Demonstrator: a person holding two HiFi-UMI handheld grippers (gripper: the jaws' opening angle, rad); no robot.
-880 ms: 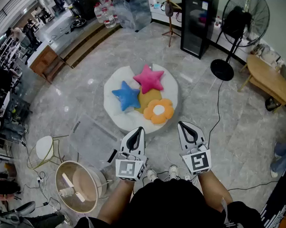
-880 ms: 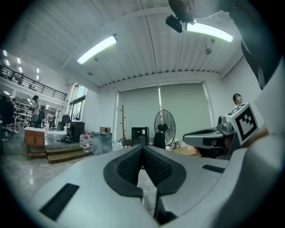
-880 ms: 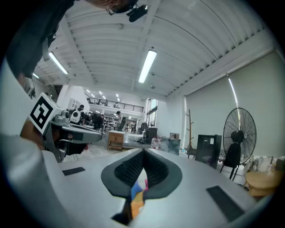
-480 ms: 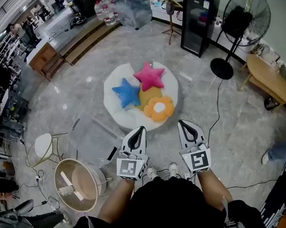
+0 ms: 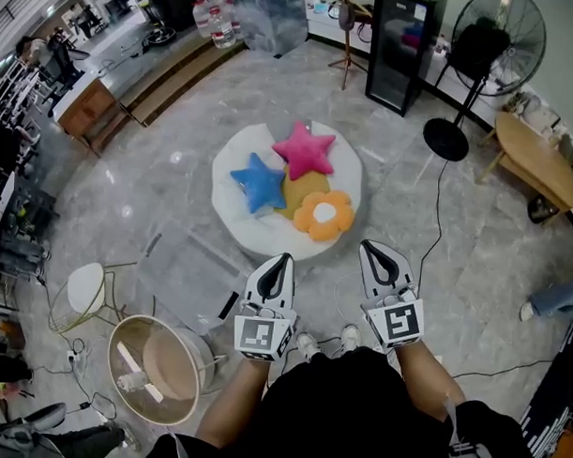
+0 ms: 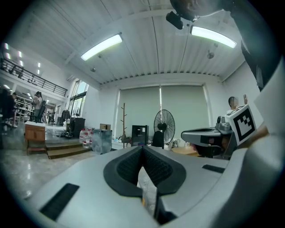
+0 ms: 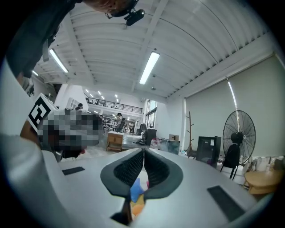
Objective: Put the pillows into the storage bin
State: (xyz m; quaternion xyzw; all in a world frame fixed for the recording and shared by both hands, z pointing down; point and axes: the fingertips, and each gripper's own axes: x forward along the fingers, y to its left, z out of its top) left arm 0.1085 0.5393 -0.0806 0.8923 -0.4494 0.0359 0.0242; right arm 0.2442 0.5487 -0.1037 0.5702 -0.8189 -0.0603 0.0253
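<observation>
The pillows lay heaped on a round white floor cushion (image 5: 232, 223). A pink star pillow (image 5: 304, 150) was toward its far edge and a blue star pillow (image 5: 260, 182) toward its left. An orange flower pillow (image 5: 323, 213) sat at its near right edge, with a yellow pillow (image 5: 305, 189) partly buried between them. Over the last second that heap had kept its arrangement; only the head view had drifted slightly, so no pillow had yet been lifted and the task looked barely begun. Nearer the person, the left gripper (image 5: 279, 268) and the right gripper (image 5: 379, 262) had stayed side by side, held level above the floor and well short of the cushion. Each had its jaws clenched together on nothing: the left gripper view (image 6: 142, 165) and the right gripper view (image 7: 143, 164) both showed ribbed pads meeting with only the room beyond. On the floor to the left of the cushion lay a clear rectangular bin (image 5: 186, 278), which I took for the storage bin, and nothing could be made out inside it. Closer to the person's left stood a round wire-framed basket (image 5: 118, 372) with a pale lining and some white pieces in it that I could not identify. A small wire stool (image 5: 84, 289) stood just beside it.
</observation>
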